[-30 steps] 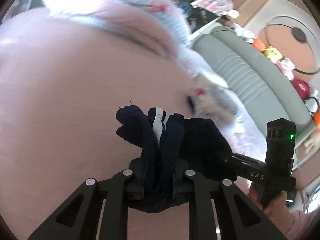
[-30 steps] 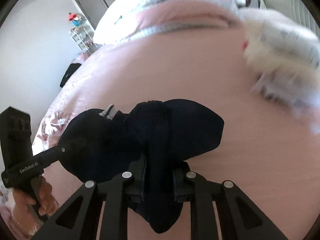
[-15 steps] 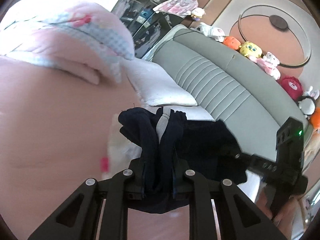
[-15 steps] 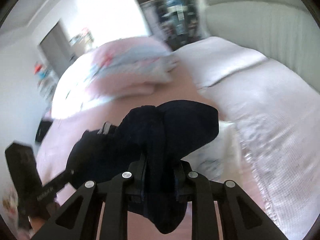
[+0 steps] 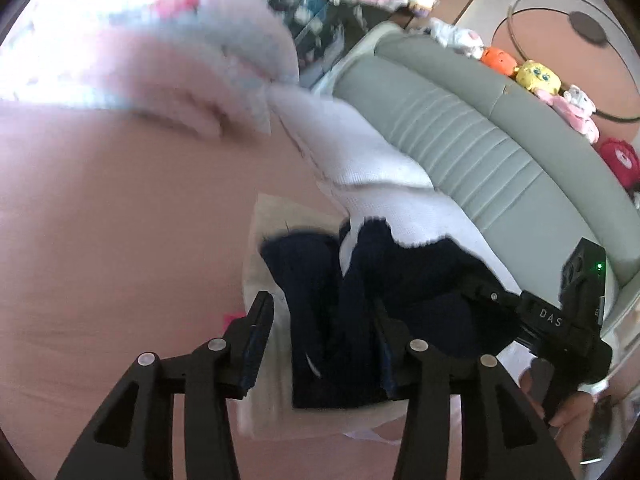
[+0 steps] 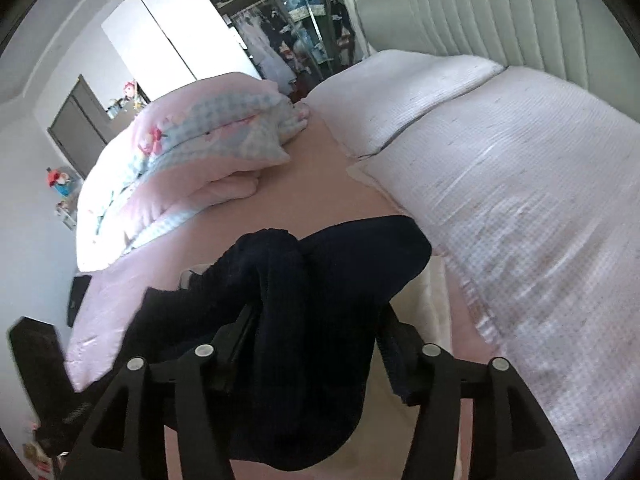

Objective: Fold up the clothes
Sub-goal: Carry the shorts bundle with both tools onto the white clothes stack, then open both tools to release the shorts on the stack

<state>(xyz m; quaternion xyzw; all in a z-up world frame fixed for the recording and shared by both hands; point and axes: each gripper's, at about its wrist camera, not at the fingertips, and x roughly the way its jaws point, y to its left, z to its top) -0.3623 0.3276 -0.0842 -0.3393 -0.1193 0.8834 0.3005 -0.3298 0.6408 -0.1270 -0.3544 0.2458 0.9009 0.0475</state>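
Both grippers, left (image 5: pixel 320 320) and right (image 6: pixel 312 332), are opening to drop the dark garment (image 6: pixel 320 280) onto the cream cloth (image 5: pixel 272 216), jaws already loose around it

Open pink bedsheet (image 5: pixel 120 220) leftward, folded quilt (image 6: pixel 192 148) behind, white pillows (image 6: pixel 520 184) crowding right

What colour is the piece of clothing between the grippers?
Dark navy blue garment, seen best in the right wrist view.
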